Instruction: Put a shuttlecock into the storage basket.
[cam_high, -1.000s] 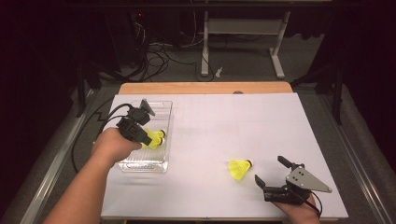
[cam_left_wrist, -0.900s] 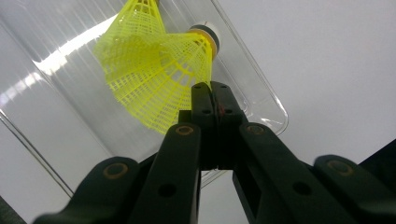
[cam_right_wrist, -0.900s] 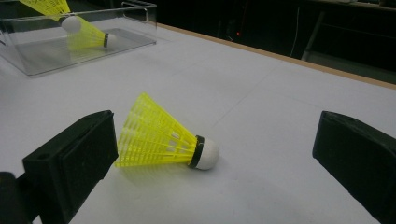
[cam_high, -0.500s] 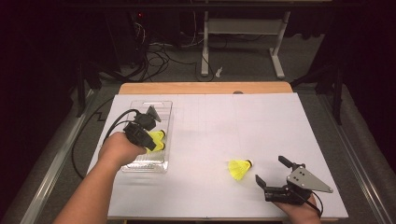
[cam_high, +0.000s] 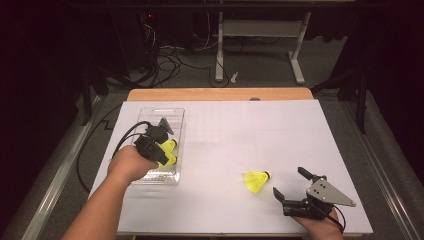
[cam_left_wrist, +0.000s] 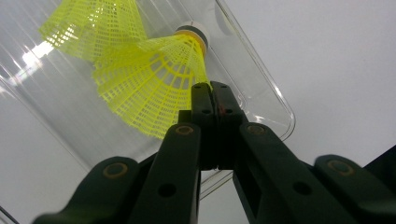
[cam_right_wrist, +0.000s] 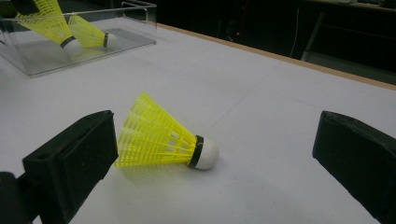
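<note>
Your left gripper (cam_left_wrist: 212, 100) pinches a yellow shuttlecock's skirt (cam_left_wrist: 154, 88) inside the clear tray (cam_high: 170, 117), your hand hiding its jaws from above. Your right gripper (cam_high: 295, 182) gapes beside the loose shuttlecock (cam_high: 256, 180).

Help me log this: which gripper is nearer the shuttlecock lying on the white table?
Right. The right gripper sits open just beside the loose shuttlecock, while the left gripper is across the table over the clear tray.

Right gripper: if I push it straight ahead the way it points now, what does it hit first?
Probably the loose yellow shuttlecock lying on the table, between the open right gripper's jaws; exact depth is unclear.
</note>
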